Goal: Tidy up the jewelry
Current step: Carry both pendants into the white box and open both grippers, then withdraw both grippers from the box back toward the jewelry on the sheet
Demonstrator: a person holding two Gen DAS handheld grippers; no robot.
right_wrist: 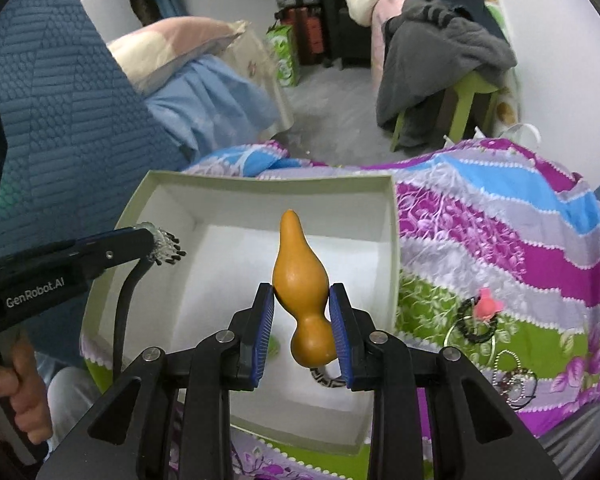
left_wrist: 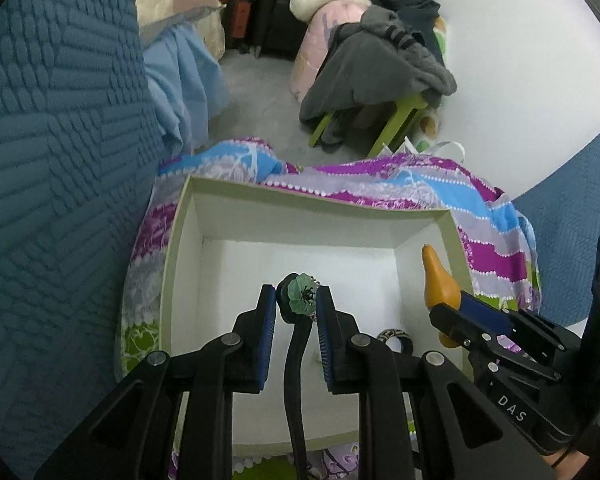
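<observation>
An open white box [left_wrist: 300, 216] [right_wrist: 268, 186] sits on a patterned purple, blue and green cloth. My left gripper [left_wrist: 296, 304] is shut on a green flower hair ornament [left_wrist: 302, 294] with a black band hanging down, held over the box; it also shows in the right wrist view [right_wrist: 162, 246]. My right gripper [right_wrist: 302, 308] is shut on an orange gourd-shaped pendant [right_wrist: 300, 280] over the box's right side; the pendant also shows in the left wrist view [left_wrist: 438, 276]. A patterned ring [left_wrist: 394, 336] [right_wrist: 328, 380] lies in the box.
More jewelry lies on the cloth right of the box: a pink flower piece with black beads [right_wrist: 484, 308] and a beaded chain [right_wrist: 512, 376]. A blue quilted surface [left_wrist: 60, 160] rises at the left. A green stool [left_wrist: 396, 120] draped with clothes stands beyond.
</observation>
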